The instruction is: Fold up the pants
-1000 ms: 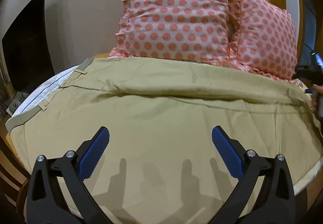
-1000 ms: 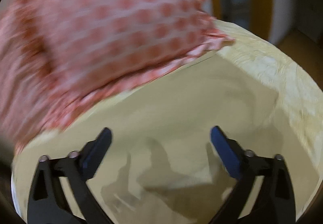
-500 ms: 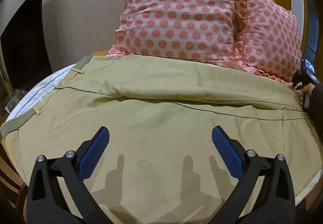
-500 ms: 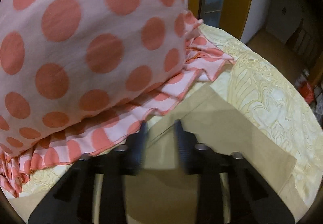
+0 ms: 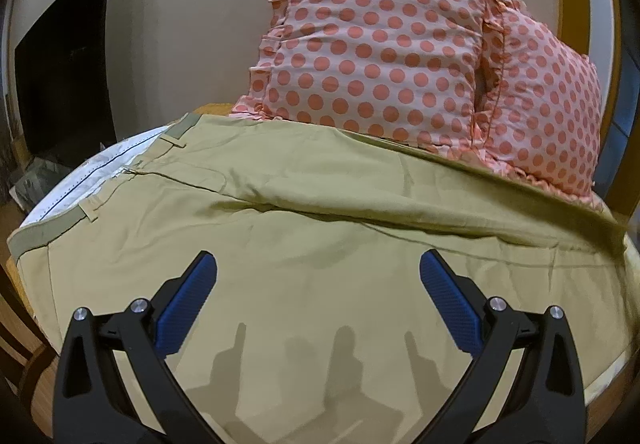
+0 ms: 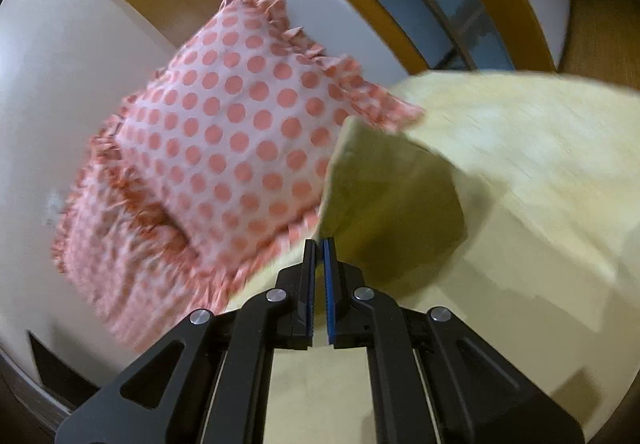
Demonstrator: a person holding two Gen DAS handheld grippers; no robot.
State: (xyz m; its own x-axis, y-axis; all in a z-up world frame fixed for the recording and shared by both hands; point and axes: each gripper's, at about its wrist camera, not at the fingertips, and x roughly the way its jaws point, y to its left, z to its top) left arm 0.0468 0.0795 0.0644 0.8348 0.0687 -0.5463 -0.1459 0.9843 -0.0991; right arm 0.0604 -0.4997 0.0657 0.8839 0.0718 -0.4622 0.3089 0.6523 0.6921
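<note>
The right gripper (image 6: pixel 319 244) is clenched on a lifted edge of the pants (image 5: pixel 320 252), which lie spread beneath the left gripper (image 5: pixel 318 276), released and hovering. Best carry that edge across evenly, clear of the pillows (image 5: pixel 376 47) ahead.

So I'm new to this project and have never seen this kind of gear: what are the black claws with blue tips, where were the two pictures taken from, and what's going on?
Each claw is a two-finger gripper that a person holds by hand, one per hand; there is no robot arm. A fisheye camera on each looks forward along its fingers, which explains the curved edges. The left wrist view shows the left gripper open, holding nothing, above khaki pants spread on a bed, with two polka-dot pillows behind. The right wrist view shows the right gripper shut on the pants' leg end, lifted above the pale yellow bedspread. That view is motion-blurred.
</note>
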